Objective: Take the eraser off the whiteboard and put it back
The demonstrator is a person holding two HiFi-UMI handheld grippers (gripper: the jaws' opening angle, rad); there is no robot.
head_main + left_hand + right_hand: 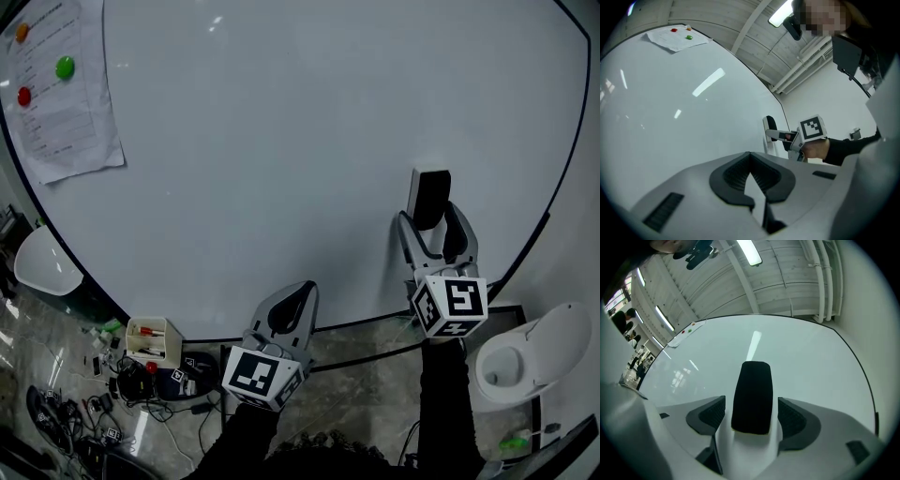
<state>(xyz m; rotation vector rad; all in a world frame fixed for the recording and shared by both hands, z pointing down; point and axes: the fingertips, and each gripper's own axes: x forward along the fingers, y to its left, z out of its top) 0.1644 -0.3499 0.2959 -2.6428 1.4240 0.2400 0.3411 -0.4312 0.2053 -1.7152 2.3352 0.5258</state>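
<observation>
**Eraser between parted jaws, on the board**

Eraser [430,195] stands upright against the whiteboard [281,141], between the spread jaws of the right gripper [433,230], whose pads sit clear of its sides. The left gripper [300,295], jaws together, hangs lower left. A paper sheet [61,94] lies far upper left.

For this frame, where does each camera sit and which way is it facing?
Head view: on the person's head, facing the whiteboard; shows left gripper, right gripper, dark sleeves.
Left gripper view: rides the left gripper, along its shut jaws, across the board toward the right gripper.
Right gripper view: rides the right gripper, along open jaws flanking the eraser.
All three share the eraser and whiteboard.
</observation>
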